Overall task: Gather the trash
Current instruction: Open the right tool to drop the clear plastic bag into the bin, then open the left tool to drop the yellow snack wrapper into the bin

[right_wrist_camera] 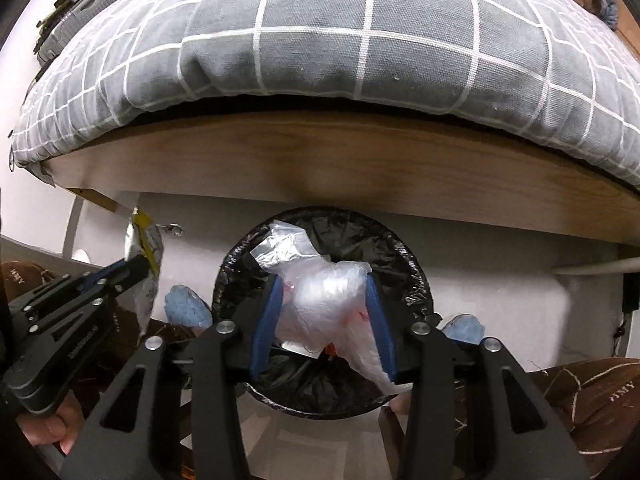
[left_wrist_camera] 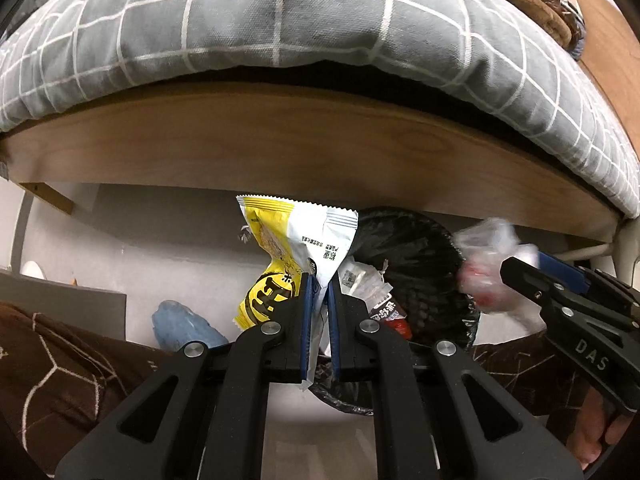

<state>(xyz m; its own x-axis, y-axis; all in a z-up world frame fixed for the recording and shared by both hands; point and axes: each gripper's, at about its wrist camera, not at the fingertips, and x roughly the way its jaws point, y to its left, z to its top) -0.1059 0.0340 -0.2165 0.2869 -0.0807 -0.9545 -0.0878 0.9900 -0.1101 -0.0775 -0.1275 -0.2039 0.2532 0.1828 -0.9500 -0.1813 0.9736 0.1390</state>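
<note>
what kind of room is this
Most likely a bedroom: a bed with a grey checked duvet on a wooden frame, and a bin lined with a black bag on the floor beside it.

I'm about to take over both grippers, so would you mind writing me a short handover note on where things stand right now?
Left gripper: shut on the yellow and white snack wrapper, held near the bin's edge.
Right gripper: jaws around the clear plastic bag, directly over the black-lined trash bin; whether the pads press on it, I cannot tell.
Done: some wrappers already lie in the bin.
Left: let the bag fall in, then bring the wrapper over the bin and release it.
</note>
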